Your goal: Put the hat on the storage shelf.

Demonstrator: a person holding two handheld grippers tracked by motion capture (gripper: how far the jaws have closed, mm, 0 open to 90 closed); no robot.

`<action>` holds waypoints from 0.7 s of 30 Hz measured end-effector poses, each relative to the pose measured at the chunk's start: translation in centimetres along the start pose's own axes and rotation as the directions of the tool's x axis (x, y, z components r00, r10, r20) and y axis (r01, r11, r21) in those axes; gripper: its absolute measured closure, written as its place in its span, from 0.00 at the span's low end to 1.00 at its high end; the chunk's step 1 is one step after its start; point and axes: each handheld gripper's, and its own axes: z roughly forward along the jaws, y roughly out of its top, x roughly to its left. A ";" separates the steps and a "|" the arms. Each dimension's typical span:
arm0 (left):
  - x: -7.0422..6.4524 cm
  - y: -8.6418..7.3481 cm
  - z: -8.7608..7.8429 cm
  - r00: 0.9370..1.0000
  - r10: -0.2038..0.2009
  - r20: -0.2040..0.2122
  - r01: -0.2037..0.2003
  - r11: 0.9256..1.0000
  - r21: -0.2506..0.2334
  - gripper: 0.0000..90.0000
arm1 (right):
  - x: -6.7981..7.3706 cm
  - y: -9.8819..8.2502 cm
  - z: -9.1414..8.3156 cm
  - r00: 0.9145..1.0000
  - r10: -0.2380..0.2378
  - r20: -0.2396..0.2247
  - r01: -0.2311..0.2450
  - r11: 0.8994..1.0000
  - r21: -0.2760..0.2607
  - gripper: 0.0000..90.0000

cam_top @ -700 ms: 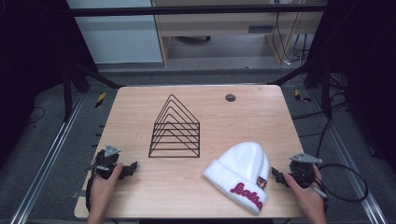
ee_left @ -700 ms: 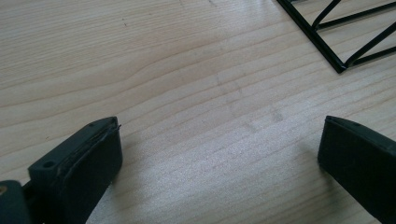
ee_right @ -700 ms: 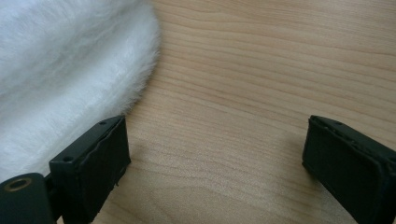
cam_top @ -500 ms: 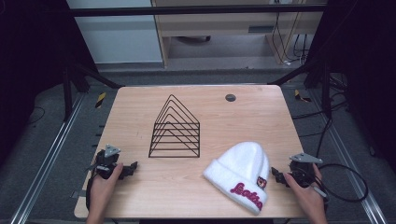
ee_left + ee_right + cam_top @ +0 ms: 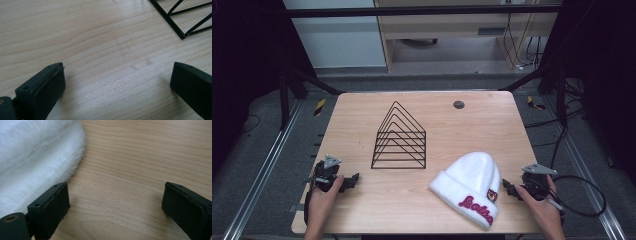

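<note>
A white fluffy beanie (image 5: 471, 186) with pink lettering on its cuff lies at the front right of the wooden table (image 5: 362, 110). A black wire rack (image 5: 400, 138) of nested triangles stands in the middle. My left gripper (image 5: 354, 179) rests open on the table's front left, its jaws wide over bare wood (image 5: 117, 75), with a corner of the rack (image 5: 180, 20) farther off. My right gripper (image 5: 508, 189) rests open at the front right, just beside the beanie. In the right gripper view the beanie's fur (image 5: 35, 157) touches the left jaw's outer side, and nothing lies between the jaws.
A small dark round disc (image 5: 458, 104) sits near the table's far edge. Metal rails run along both sides of the table, and a cable (image 5: 582, 200) loops off the right gripper past the table's right edge.
</note>
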 end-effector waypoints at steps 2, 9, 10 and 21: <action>0.0 0.0 0.0 1.000 0.000 0.000 0.000 1.000 0.000 0.00 | -0.3 0.3 -0.2 1.000 0.014 -0.012 -0.013 1.000 0.014 0.14; 0.0 0.0 0.0 1.000 -0.001 0.001 0.001 1.000 -0.002 0.00 | 0.4 2.1 -0.8 0.999 -0.035 -0.012 0.036 0.999 0.039 0.18; 0.0 0.0 0.0 1.000 0.000 0.001 0.000 1.000 -0.001 0.00 | 0.6 2.5 -0.9 0.999 -0.053 -0.011 0.053 0.997 0.047 0.19; 0.0 0.0 0.0 1.000 0.000 0.001 0.000 1.000 -0.001 0.00 | 1.5 8.0 -2.2 0.992 -0.126 -0.014 0.127 0.987 0.097 0.33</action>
